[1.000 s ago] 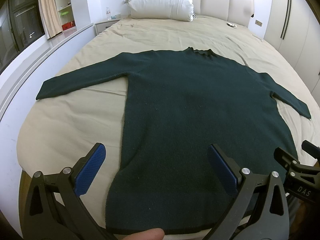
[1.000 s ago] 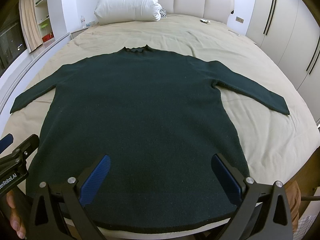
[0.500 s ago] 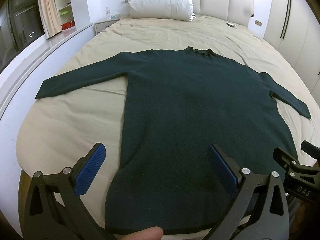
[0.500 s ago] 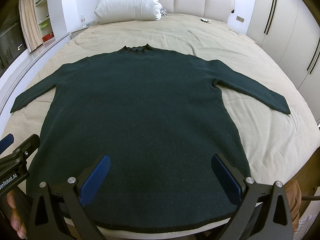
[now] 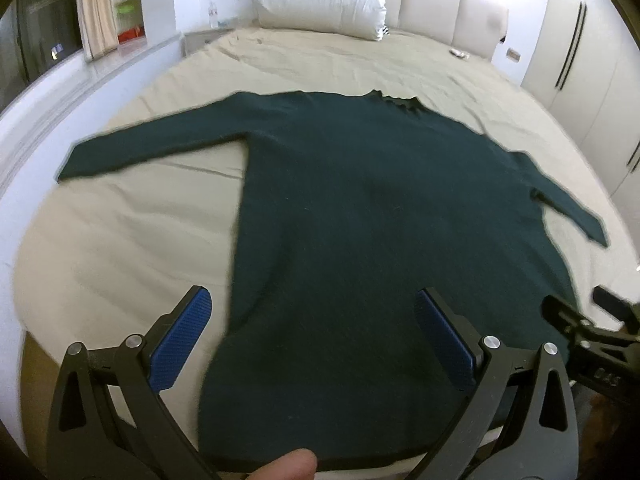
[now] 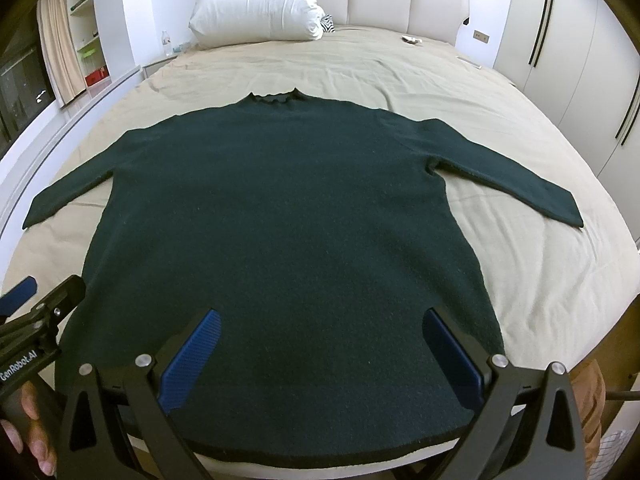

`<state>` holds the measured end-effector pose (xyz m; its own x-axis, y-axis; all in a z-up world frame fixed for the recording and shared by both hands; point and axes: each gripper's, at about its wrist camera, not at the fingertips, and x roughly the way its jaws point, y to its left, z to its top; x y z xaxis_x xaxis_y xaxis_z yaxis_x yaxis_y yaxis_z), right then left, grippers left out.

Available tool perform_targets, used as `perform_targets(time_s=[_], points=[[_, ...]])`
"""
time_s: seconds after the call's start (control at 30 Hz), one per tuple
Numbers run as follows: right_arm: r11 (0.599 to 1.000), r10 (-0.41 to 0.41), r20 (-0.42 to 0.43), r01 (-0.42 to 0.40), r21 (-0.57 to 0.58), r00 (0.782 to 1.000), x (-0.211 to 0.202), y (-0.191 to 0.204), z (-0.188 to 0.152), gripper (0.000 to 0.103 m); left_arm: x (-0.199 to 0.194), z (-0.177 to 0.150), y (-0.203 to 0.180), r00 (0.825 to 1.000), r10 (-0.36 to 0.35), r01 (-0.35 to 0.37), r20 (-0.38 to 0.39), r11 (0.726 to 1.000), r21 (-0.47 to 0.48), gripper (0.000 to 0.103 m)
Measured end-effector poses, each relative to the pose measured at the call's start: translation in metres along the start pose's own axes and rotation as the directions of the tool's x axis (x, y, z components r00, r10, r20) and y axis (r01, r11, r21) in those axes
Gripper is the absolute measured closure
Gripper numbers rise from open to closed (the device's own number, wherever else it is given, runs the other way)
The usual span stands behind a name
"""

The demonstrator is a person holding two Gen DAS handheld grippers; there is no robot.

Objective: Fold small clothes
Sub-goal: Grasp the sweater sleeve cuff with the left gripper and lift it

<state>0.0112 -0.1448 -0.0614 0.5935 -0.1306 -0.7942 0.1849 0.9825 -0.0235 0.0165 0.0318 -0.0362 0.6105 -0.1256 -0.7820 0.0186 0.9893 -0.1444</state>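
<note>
The left tool [image 5: 310, 322] hung with its blue pads spread wide and nothing between them, over the sweater's near hem. The right tool [image 6: 320, 338] was just the same, pads well apart and empty, above that hem too. The dark green sweater [image 6: 280, 232] lay flat on the bed [image 6: 540, 264], both sleeves stretched outward, its collar pointing away toward the headboard. A white pillow [image 6: 260, 12] sat far beyond the collar, well clear of the sweater. A small object [image 6: 412, 40], too tiny to make out, lay on the bedding beyond the sweater's right shoulder. Bare beige sheet showed on both sides of the sweater's body and past each cuff. The sweater's hem ran right along the bed's near edge. In the left view, blurred as it was, a fingertip [image 5: 286, 466] poked in just below the hem. White cupboards [image 6: 580, 60] stood past the right sleeve, off the bed.
</note>
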Motion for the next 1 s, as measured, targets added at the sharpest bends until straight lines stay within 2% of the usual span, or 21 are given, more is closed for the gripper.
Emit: perform_targets(time_s=[0.1,0.17,0.2,0.23,0.27,0.37,0.4,0.47,0.5,0.57,0.6,0.67,0.7,0.73,0.8,0.83,0.9,0.93,0.97,1.0], points=[[0.999,0.042,0.012,-0.042,0.001,0.999,0.0,0.001,0.01,0.0,0.006,0.012,0.024,0.994,-0.111,0.111,-0.002,0.991,-0.079,0.0],[0.997,0.082,0.033,-0.082,0.006,0.996,-0.002,0.002,0.019,0.0,0.011,0.021,0.043,0.979,-0.203,0.202,0.007,0.968,-0.145,0.0],[0.995,0.103,0.041,-0.104,0.008,0.994,-0.002,0.004,0.025,0.0,0.017,0.028,0.062,0.958,-0.284,0.283,0.024,0.934,-0.217,0.0],[0.992,0.122,0.048,-0.122,0.009,0.991,-0.002,0.006,0.03,0.0,0.02,0.032,0.073,0.946,-0.32,0.32,0.041,0.913,-0.255,0.0],[0.99,0.137,0.054,-0.138,0.008,0.989,-0.002,0.009,0.036,0.0,0.024,0.036,0.085,0.936,-0.346,0.347,0.058,0.891,-0.292,0.0],[0.984,0.177,0.063,-0.177,-0.011,0.982,0.002,0.021,0.052,0.0,0.04,0.047,0.132,0.898,-0.438,0.41,0.049,0.79,-0.456,0.0],[0.982,0.189,0.062,-0.188,-0.018,0.98,0.004,0.025,0.057,0.0,0.043,0.052,0.145,0.901,-0.433,0.397,0.035,0.787,-0.472,0.0],[0.977,0.212,0.057,-0.211,-0.025,0.976,0.009,0.032,0.065,0.0,0.041,0.059,0.169,0.929,-0.366,0.346,0.059,0.801,-0.488,0.0],[0.975,0.223,0.054,-0.222,-0.024,0.973,0.012,0.035,0.068,0.0,0.038,0.063,0.188,0.934,-0.341,0.347,0.11,0.783,-0.516,0.0],[0.969,0.246,0.05,-0.245,-0.02,0.968,0.018,0.041,0.074,0.0,0.038,0.067,0.238,0.917,-0.326,0.395,0.228,0.672,-0.627,0.0],[0.966,0.258,0.047,-0.257,-0.017,0.965,0.021,0.044,0.076,0.0,0.039,0.068,0.258,0.916,-0.304,0.399,0.261,0.627,-0.669,0.0],[0.961,0.276,0.044,-0.276,-0.013,0.96,0.027,0.049,0.08,0.0,0.043,0.07,0.286,0.914,-0.265,0.406,0.307,0.566,-0.718,0.0],[0.959,0.283,0.042,-0.283,-0.012,0.958,0.03,0.052,0.082,0.0,0.049,0.071,0.305,0.909,-0.246,0.417,0.336,0.515,-0.749,0.001],[0.958,0.288,0.039,-0.288,-0.012,0.957,0.034,0.054,0.084,0.0,0.052,0.072,0.317,0.907,-0.233,0.421,0.351,0.481,-0.769,0.003],[0.957,0.292,0.031,-0.291,-0.014,0.956,0.04,0.059,0.086,0.0,0.061,0.07,0.341,0.905,-0.202,0.426,0.376,0.427,-0.797,0.012],[0.955,0.296,0.026,-0.296,-0.013,0.955,0.043,0.06,0.088,0.0,0.064,0.071,0.349,0.905,-0.196,0.426,0.378,0.41,-0.806,0.014],[0.952,0.306,0.016,-0.306,-0.011,0.952,0.049,0.063,0.09,0.001,0.075,0.069,0.365,0.901,-0.195,0.433,0.387,0.352,-0.83,0.019],[0.951,0.309,0.013,-0.309,-0.009,0.951,0.051,0.064,0.091,0.002,0.079,0.069,0.371,0.9,-0.192,0.435,0.391,0.33,-0.838,0.02],[0.95,0.311,0.01,-0.311,-0.007,0.95,0.054,0.064,0.092,0.002,0.084,0.068,0.376,0.901,-0.188,0.432,0.391,0.32,-0.843,0.02],[0.949,0.314,0.008,-0.314,-0.003,0.949,0.057,0.065,0.092,0.003,0.09,0.067,0.385,0.904,-0.175,0.426,0.39,0.293,-0.856,0.02]])
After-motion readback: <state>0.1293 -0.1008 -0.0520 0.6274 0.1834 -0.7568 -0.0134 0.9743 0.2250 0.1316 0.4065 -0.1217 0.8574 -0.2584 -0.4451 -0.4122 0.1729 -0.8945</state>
